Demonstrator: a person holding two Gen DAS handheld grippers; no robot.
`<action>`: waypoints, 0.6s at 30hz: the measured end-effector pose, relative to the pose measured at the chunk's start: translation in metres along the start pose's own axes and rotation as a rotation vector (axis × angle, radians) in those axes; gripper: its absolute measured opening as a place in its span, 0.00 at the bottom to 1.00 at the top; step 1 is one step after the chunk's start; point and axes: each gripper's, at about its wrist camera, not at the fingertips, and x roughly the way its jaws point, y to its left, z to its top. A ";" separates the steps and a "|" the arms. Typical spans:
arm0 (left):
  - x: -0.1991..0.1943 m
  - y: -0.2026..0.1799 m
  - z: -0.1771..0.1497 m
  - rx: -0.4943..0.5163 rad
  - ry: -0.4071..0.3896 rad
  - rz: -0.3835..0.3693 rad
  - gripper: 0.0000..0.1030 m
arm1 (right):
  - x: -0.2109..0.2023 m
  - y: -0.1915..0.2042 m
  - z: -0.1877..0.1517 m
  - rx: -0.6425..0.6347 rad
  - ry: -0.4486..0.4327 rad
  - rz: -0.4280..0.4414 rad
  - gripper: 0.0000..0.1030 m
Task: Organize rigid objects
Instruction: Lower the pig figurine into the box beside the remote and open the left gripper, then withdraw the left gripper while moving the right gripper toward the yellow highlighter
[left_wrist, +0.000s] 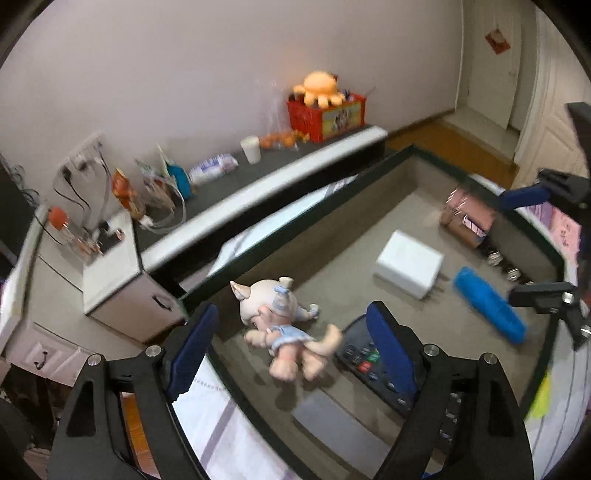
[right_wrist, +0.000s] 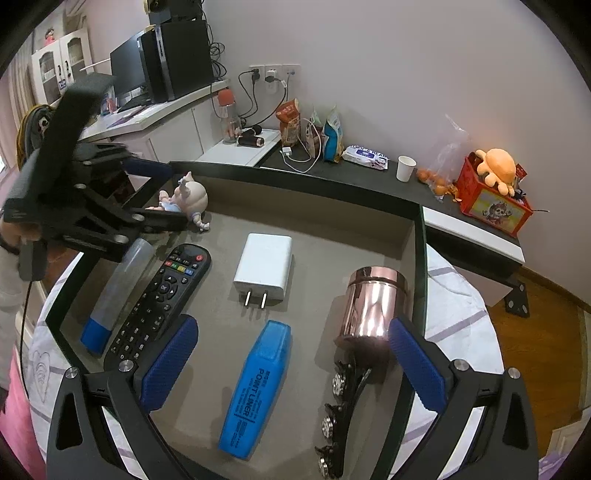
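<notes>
A grey tray (right_wrist: 419, 258) with a dark rim holds a pig figurine (right_wrist: 188, 199), a black remote (right_wrist: 159, 302), a white charger (right_wrist: 264, 267), a blue highlighter (right_wrist: 255, 387), a rose metal tin (right_wrist: 375, 306), a black hair clip (right_wrist: 338, 413) and a clear tube with a blue cap (right_wrist: 114, 295). My left gripper (left_wrist: 291, 354) is open and empty above the figurine (left_wrist: 284, 328) and the remote (left_wrist: 373, 365). My right gripper (right_wrist: 291, 365) is open and empty above the highlighter. The left gripper (right_wrist: 162, 195) also shows beside the figurine in the right wrist view.
The tray sits on a white bedsheet (right_wrist: 454, 295). Behind it a dark shelf (right_wrist: 354, 173) carries snack bags, a wipes pack, a paper cup (right_wrist: 405, 168) and a red box with an orange plush (right_wrist: 493, 184). A desk with a computer (right_wrist: 173, 55) stands at the left.
</notes>
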 end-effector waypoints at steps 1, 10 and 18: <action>-0.013 -0.005 -0.003 -0.007 -0.023 0.013 0.90 | -0.003 0.000 -0.001 0.004 -0.003 -0.001 1.00; -0.102 -0.067 -0.034 -0.127 -0.095 0.148 0.99 | -0.045 0.008 -0.021 0.041 -0.044 0.000 1.00; -0.146 -0.130 -0.076 -0.344 -0.092 0.155 1.00 | -0.096 0.025 -0.062 0.076 -0.067 0.007 1.00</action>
